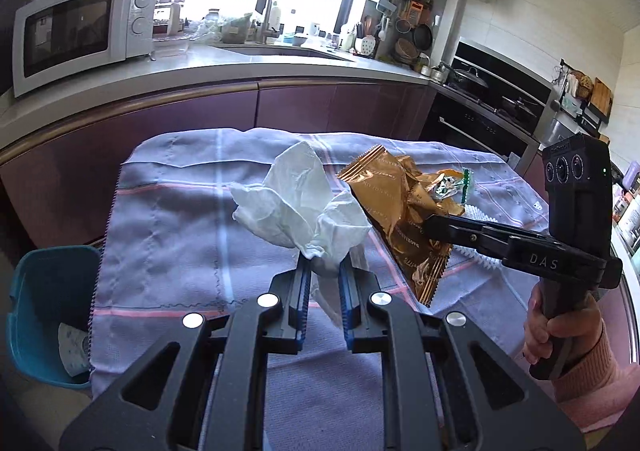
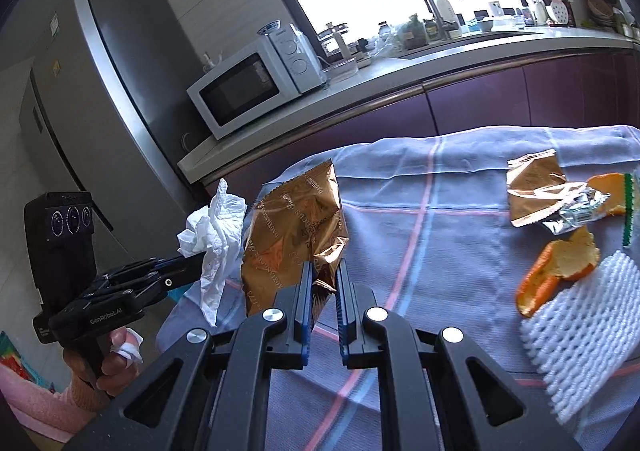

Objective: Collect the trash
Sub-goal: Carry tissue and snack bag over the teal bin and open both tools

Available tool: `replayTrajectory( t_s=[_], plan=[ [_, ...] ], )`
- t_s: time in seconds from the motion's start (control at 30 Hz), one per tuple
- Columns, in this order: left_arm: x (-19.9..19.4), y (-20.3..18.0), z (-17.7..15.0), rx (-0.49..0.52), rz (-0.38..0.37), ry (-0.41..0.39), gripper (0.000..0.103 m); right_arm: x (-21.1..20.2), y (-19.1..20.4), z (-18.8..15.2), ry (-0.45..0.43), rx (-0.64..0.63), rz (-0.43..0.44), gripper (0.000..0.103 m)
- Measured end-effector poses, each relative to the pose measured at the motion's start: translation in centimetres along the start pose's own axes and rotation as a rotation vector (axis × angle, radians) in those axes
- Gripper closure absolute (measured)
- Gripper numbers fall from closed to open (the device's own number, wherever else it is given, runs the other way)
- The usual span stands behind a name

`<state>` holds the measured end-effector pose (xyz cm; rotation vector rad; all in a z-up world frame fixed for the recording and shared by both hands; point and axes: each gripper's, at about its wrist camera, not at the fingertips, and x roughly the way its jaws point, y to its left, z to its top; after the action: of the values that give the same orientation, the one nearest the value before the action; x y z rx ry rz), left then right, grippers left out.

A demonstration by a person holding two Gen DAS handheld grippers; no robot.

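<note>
My left gripper [image 1: 325,271] is shut on a crumpled white tissue [image 1: 300,203] and holds it above the cloth-covered table [image 1: 168,235]. It also shows in the right wrist view [image 2: 196,259] with the tissue [image 2: 216,247]. My right gripper [image 2: 325,271] is shut on a gold snack wrapper [image 2: 292,231], lifted off the cloth; it shows in the left wrist view [image 1: 430,225] with the wrapper [image 1: 396,211]. A teal bin [image 1: 48,311] stands left of the table, below its edge.
On the cloth at the right lie a torn gold wrapper [image 2: 536,187], orange peel [image 2: 560,263] and a white foam net [image 2: 580,335]. A microwave [image 1: 80,31] stands on the counter [image 1: 260,67] behind. A fridge [image 2: 100,99] stands at the left.
</note>
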<state>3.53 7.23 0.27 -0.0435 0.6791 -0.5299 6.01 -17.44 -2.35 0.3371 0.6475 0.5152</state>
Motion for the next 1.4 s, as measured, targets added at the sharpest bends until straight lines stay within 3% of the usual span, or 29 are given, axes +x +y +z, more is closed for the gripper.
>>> replayTrajectory(
  t_s=[0.77,1.4],
  plan=[
    [-7.5,11.8,-2.2,-0.184,0.255,-0.079,0.089,8.7,9.4,2.7,0.121,-0.165,0.156,0.093],
    [-9.6,17.5,-3.3,-0.251,0.399,-0.085,0.089,16.3,14.7,3.7,0.226,-0.238,0.244,0.093]
  ],
)
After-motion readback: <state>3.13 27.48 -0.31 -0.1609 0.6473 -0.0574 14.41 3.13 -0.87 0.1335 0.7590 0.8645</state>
